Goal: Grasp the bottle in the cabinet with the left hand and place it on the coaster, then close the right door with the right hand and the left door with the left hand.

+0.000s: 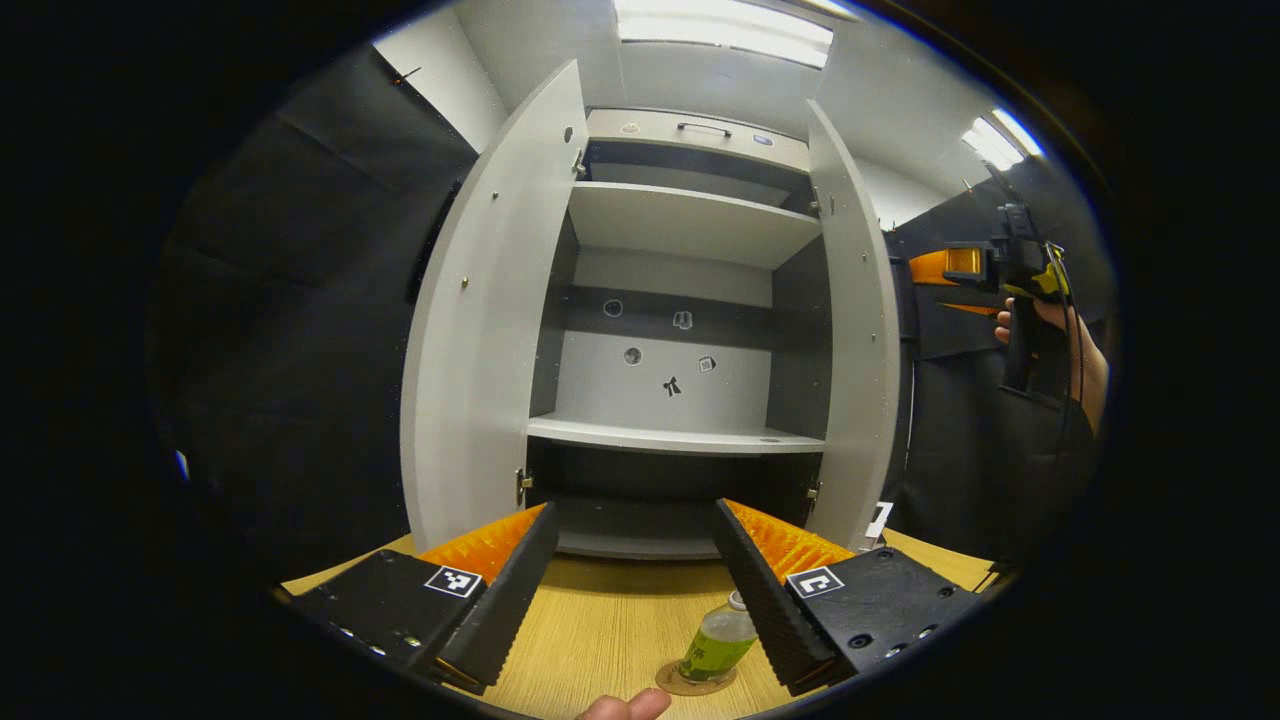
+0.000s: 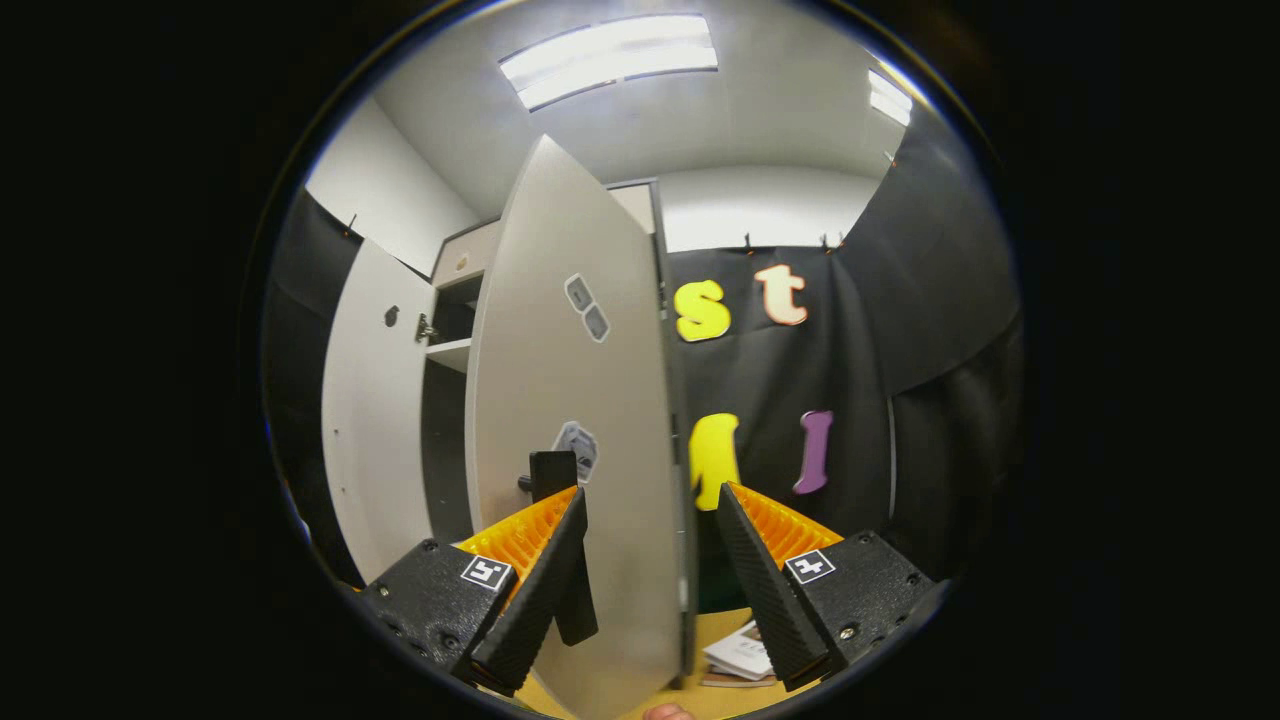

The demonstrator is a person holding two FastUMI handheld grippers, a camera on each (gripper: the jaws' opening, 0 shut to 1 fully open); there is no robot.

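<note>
Left tongs (image 1: 635, 600): spread wide, holding nothing, raised above the wooden worktop (image 1: 610, 620) and aimed into the open cabinet (image 1: 680, 330). Bottle (image 1: 718, 645): upright on the round coaster (image 1: 690, 684), on the worktop in front of the cabinet, just beside the inner edge of the right-hand finger, not gripped. Cabinet shelves (image 1: 675, 436): bare. Left door (image 1: 490, 320) and right door (image 1: 855, 340): both swung open. Right tongs (image 2: 648, 590): spread apart, straddling the free edge of the right door (image 2: 590, 430), with a dark handle (image 2: 560, 540) on the door's face just beside the left-hand finger; contact with the door cannot be determined. Printed papers (image 2: 745, 655): lying on the worktop below the right tongs.
</note>
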